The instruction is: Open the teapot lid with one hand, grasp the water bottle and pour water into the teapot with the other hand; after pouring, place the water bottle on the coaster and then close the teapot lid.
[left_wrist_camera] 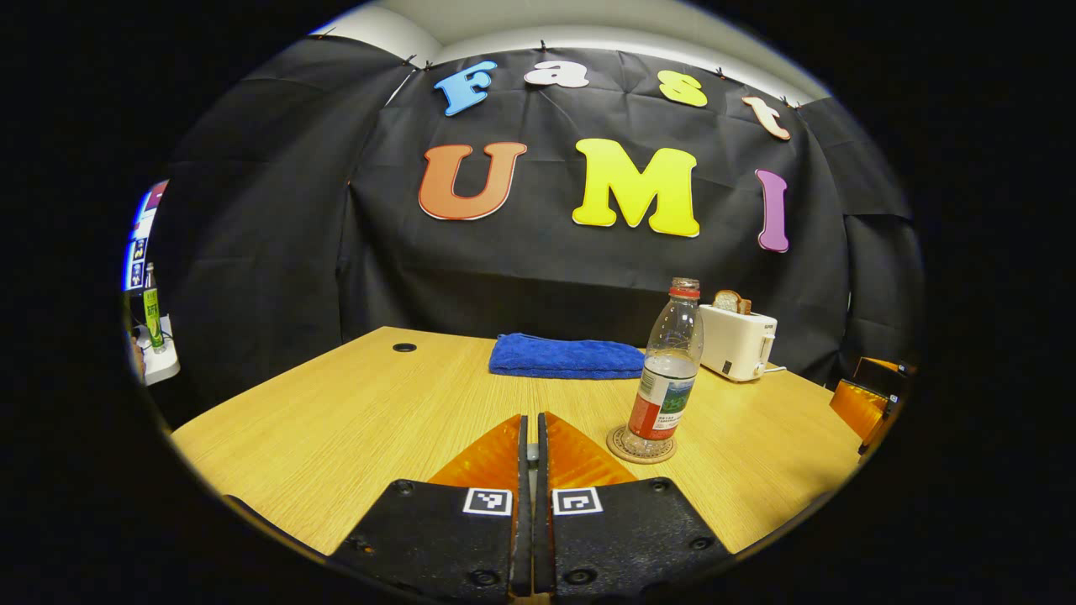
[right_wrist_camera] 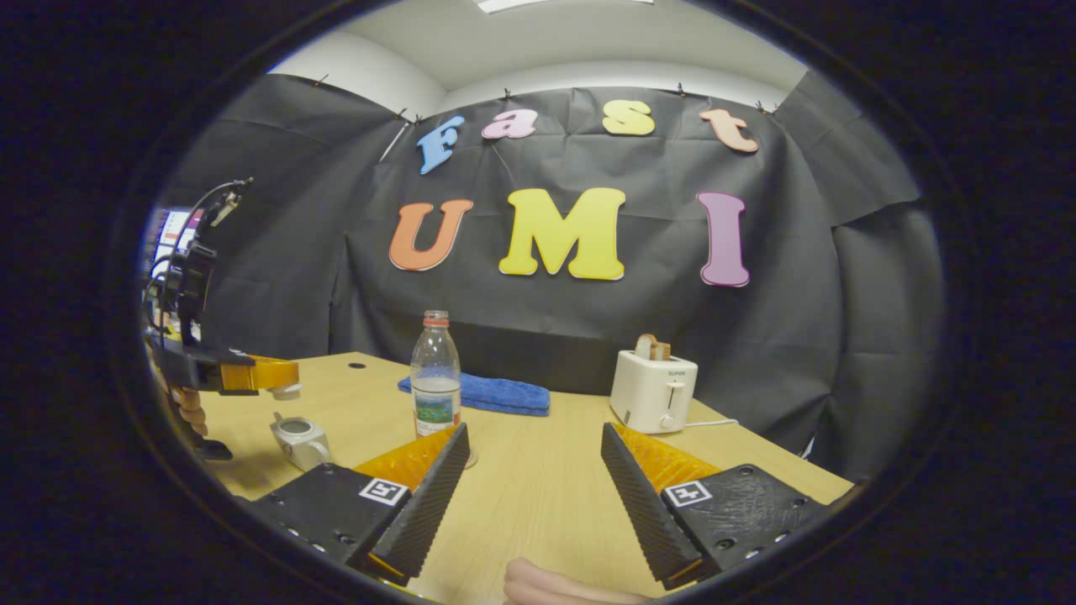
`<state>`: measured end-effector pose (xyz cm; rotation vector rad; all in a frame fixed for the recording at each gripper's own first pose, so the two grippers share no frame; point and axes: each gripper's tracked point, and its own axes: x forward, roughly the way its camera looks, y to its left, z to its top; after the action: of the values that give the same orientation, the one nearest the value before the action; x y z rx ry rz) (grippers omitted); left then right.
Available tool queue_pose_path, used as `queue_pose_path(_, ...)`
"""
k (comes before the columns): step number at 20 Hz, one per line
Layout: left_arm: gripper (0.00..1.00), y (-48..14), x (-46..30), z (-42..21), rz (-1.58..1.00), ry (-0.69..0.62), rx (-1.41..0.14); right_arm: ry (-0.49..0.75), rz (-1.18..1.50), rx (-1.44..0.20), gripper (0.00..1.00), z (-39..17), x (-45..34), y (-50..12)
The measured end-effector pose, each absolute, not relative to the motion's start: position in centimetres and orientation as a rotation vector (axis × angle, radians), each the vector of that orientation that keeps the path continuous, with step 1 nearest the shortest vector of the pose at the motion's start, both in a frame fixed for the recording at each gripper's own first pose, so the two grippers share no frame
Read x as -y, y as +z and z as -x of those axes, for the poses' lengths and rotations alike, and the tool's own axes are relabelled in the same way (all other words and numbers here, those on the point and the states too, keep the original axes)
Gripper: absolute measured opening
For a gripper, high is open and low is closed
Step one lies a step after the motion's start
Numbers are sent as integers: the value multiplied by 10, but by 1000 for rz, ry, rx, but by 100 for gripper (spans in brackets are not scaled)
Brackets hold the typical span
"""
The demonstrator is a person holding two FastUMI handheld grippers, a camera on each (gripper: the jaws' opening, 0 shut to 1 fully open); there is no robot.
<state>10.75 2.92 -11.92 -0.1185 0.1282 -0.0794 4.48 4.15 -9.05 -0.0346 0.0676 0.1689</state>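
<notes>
In the left gripper view, the left gripper (left_wrist_camera: 531, 437) is seen with its two fingers pressed close together over the wooden table (left_wrist_camera: 353, 420), a small pale object clenched between them, too hidden to be identified there; in the right gripper view the same gripper (right_wrist_camera: 282, 376) is held up at the far left above the table, and a small whitish piece, apparently the teapot lid (right_wrist_camera: 287, 391), is seen at its tip, though it is too small for certainty. The teapot (right_wrist_camera: 300, 439) is found on the table at the near left of the right gripper view, its mouth uncovered, just below the raised gripper. The water bottle (left_wrist_camera: 670, 366) is stood upright on the round coaster (left_wrist_camera: 640, 446), partly filled and capped in red, right of the left gripper's fingers; a folded blue towel (left_wrist_camera: 565, 355) is laid behind it, and a white toaster (left_wrist_camera: 738, 340) with bread in its slot is set at the far right. The right gripper (right_wrist_camera: 531, 475) is held released, its fingers spread wide apart with nothing between them; the bottle is seen just beyond its left finger.
</notes>
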Motion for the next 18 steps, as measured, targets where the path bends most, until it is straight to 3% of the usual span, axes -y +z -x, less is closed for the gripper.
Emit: queue_pose_path(18, 4, -141, 0, -90, 19, -156, -108, 169, 22, -34, 97, -47, -31, -92)
